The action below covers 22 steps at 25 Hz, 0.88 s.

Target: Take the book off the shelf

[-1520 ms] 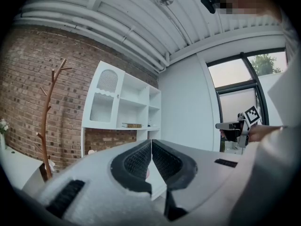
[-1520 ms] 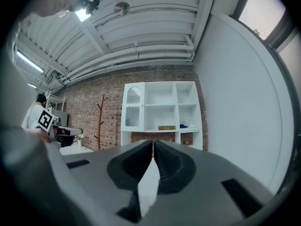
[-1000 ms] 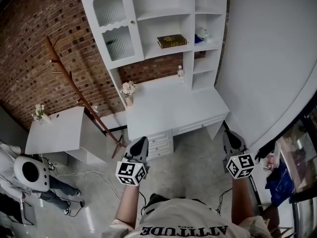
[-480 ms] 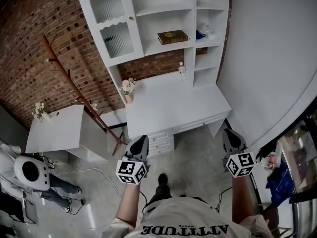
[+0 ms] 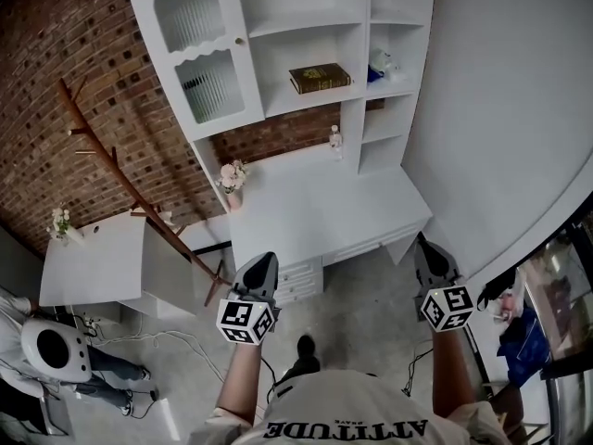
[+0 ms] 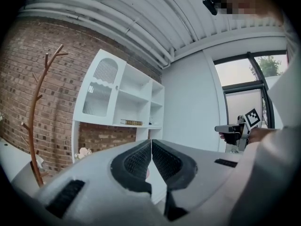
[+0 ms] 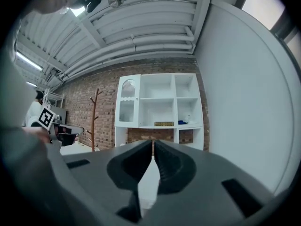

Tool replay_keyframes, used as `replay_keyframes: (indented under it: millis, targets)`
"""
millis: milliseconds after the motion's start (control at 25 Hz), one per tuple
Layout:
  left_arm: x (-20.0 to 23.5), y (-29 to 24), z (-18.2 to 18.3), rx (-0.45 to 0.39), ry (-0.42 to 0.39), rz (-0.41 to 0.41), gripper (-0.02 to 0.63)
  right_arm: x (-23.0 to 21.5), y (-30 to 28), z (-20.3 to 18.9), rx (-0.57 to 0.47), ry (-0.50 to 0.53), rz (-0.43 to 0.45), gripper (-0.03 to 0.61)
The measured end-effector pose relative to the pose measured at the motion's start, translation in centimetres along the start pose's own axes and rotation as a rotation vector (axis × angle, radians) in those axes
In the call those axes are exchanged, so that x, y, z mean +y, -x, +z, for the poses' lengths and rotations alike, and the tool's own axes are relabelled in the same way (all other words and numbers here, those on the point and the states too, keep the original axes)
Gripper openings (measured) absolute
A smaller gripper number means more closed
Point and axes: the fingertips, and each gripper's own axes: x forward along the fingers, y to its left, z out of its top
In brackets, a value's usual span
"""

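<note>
A dark book (image 5: 320,78) with a gilt cover lies flat on the middle shelf of the white shelf unit (image 5: 278,35) above the desk. It also shows far off as a thin dark book (image 6: 131,122) in the left gripper view and as a small book (image 7: 164,124) in the right gripper view. My left gripper (image 5: 263,263) is held low over the floor, well short of the desk, jaws shut with nothing between them. My right gripper (image 5: 431,252) hangs level with it at the right, jaws together and also holding nothing.
A white desk (image 5: 324,213) with drawers stands under the shelves, with a flower vase (image 5: 232,180) and a small bottle (image 5: 335,138) on it. A wooden coat stand (image 5: 125,179) and a small white table (image 5: 93,262) stand at the left. A person (image 5: 51,346) sits at the lower left. A white wall curves along the right.
The person has stepped towards the desk: a shoe now shows on the floor and the shelf unit has drawn a little closer and shifted left. Both grippers keep their places, still shut.
</note>
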Motion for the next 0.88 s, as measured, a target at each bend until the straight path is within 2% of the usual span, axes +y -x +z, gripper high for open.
replay_keyframes:
  millis: [480, 880]
  targets:
    - [7.9, -6.3, 0.2, 0.006, 0.032, -0.046, 0.026, 1.6, -8.6, 0.7, 0.014, 0.011, -0.039, 0.034]
    - [13.2, -10.3, 0.4, 0.014, 0.042, -0.115, 0.026, 3.0, -13.3, 1.1, 0.021, 0.015, -0.106, 0.034]
